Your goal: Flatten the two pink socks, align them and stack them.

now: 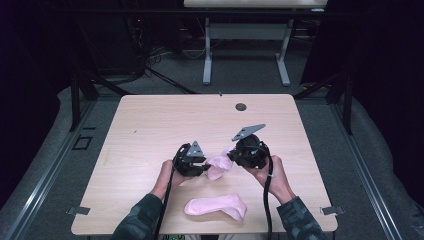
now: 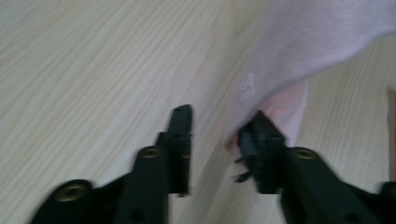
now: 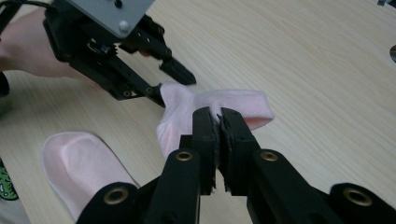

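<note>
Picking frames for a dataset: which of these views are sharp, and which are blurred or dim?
Left gripper view: smeared, the pink sock and table grain soft. Right gripper view: fairly crisp on the right gripper. High view: table evenly lit, surroundings dark.

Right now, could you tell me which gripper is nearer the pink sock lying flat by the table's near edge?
Left. The left gripper sits just above the flat sock; the right gripper is farther up-right.

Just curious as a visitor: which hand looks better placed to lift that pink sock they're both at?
Right, probably. The right gripper is already shut on the held sock, while the left gripper is open, one jaw only at its edge.
</note>
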`<state>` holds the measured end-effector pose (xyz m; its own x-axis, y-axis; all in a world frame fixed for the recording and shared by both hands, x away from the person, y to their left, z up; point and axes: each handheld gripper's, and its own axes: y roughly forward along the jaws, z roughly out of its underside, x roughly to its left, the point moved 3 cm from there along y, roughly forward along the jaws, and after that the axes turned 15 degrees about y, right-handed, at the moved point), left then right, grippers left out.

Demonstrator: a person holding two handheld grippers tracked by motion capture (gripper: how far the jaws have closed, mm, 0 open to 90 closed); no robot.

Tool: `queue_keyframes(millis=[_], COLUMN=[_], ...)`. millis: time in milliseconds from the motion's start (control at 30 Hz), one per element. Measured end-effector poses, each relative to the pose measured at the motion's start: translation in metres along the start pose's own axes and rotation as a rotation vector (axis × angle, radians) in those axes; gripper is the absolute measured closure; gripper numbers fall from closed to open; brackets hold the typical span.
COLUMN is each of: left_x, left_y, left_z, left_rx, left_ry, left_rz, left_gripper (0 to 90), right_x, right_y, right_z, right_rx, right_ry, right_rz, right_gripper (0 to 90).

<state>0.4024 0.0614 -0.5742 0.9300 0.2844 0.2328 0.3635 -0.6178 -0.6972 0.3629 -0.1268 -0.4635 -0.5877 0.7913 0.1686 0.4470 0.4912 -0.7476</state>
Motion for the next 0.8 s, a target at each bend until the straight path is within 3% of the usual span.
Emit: queue_keyframes(millis=[67, 133, 267, 333, 367, 433, 500, 533, 633, 667, 700, 800], left_x=[-0.002, -0.001, 0.002, -0.002, -0.007, -0.018, -0.027, -0.031, -0.039, -0.041, -0.041, -0.039], left_y=[0.001, -0.004, -0.030, -0.041, -0.042, -0.039, -0.030, -0.026, -0.018, -0.017, -0.019, -0.030], left_z=[-0.004, -0.007, -0.011, -0.013, -0.013, -0.009, -0.002, 0.001, 0.011, 0.012, 0.013, 0.016], left_rx=[-0.007, -0.013, 0.034, 0.076, 0.098, 0.152, 0.195, 0.209, 0.235, 0.222, 0.209, 0.162], left_ry=[0.011, 0.021, 0.095, 0.152, 0.177, 0.220, 0.218, 0.214, 0.149, 0.124, 0.087, 0.003], left_rz=[-0.032, -0.072, -0.243, -0.292, -0.295, -0.295, -0.244, -0.227, -0.139, -0.105, -0.076, -0.062], left_gripper=[87.6, 88.5, 88.5, 88.4, 88.3, 88.1, 87.7, 86.0, 80.7, 71.8, 71.8, 58.2], right_x=[-0.001, -0.005, -0.011, -0.018, -0.022, -0.027, -0.030, -0.033, -0.037, -0.043, -0.043, -0.050], right_y=[-0.002, -0.003, -0.003, 0.003, 0.010, 0.028, 0.046, 0.060, 0.071, 0.075, 0.075, 0.076], right_z=[0.000, 0.000, 0.000, 0.003, 0.006, 0.014, 0.025, 0.034, 0.042, 0.048, 0.048, 0.055], right_rx=[0.001, -0.012, -0.018, 0.012, 0.038, 0.085, 0.145, 0.203, 0.231, 0.263, 0.263, 0.269], right_ry=[-0.004, 0.004, 0.017, 0.024, 0.032, 0.021, 0.029, 0.035, 0.041, 0.053, 0.053, 0.070], right_rz=[0.006, 0.008, 0.022, 0.050, 0.044, 0.046, 0.045, 0.045, 0.047, 0.046, 0.046, 0.082], right_gripper=[84.8, 84.7, 84.6, 84.5, 84.4, 84.3, 84.1, 83.8, 83.1, 81.6, 81.6, 71.0])
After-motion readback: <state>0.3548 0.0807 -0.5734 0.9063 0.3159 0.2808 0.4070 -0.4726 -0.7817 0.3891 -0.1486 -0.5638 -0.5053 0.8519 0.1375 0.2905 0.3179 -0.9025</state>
